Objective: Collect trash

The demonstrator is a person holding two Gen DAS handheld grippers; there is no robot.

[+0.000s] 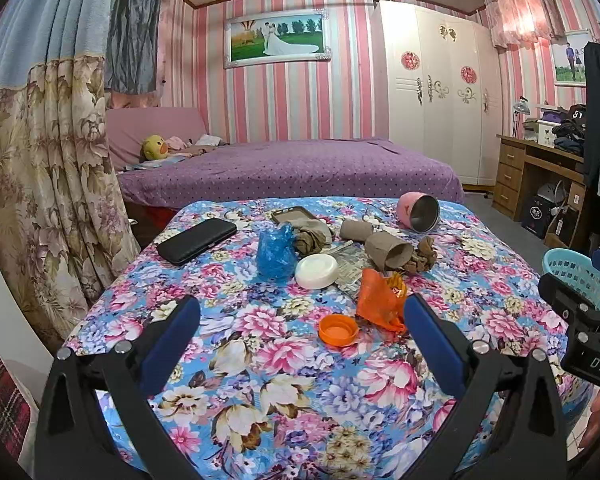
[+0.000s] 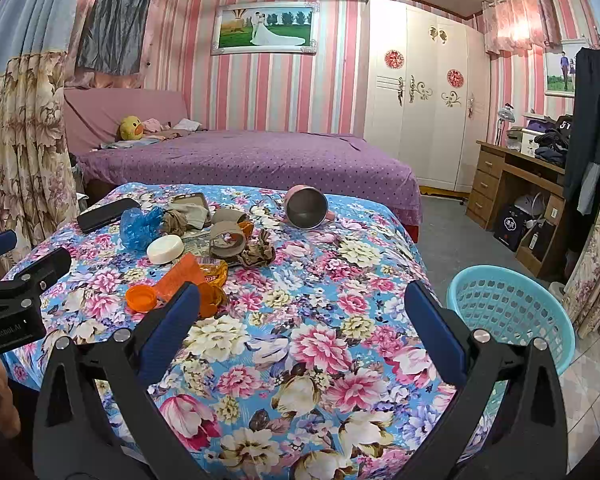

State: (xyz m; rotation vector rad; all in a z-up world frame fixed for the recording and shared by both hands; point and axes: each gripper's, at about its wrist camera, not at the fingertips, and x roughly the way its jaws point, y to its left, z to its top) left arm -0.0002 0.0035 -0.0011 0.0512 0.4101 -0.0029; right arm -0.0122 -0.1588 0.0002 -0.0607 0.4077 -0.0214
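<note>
Floral table [image 1: 284, 380] — both grippers [image 1: 302, 332] [image 2: 302, 326] hover, jaws wide, tilted slightly down.

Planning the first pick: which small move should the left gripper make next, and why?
Probably ease the left gripper forward and down onto the orange cap. Both grippers are open and empty, the cap is the nearest trash, lying apart, and the blue basket waits at the right.

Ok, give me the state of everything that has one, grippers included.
left gripper: open, empty
right gripper: open, empty
pink cup: tipped on its side, looks empty
cardboard tube: lying down
orange lid: off, rim up
white lid: lying flat
orange wrapper: crumpled
blue bag: crumpled
blue basket: upright beside the table, looks empty
</note>
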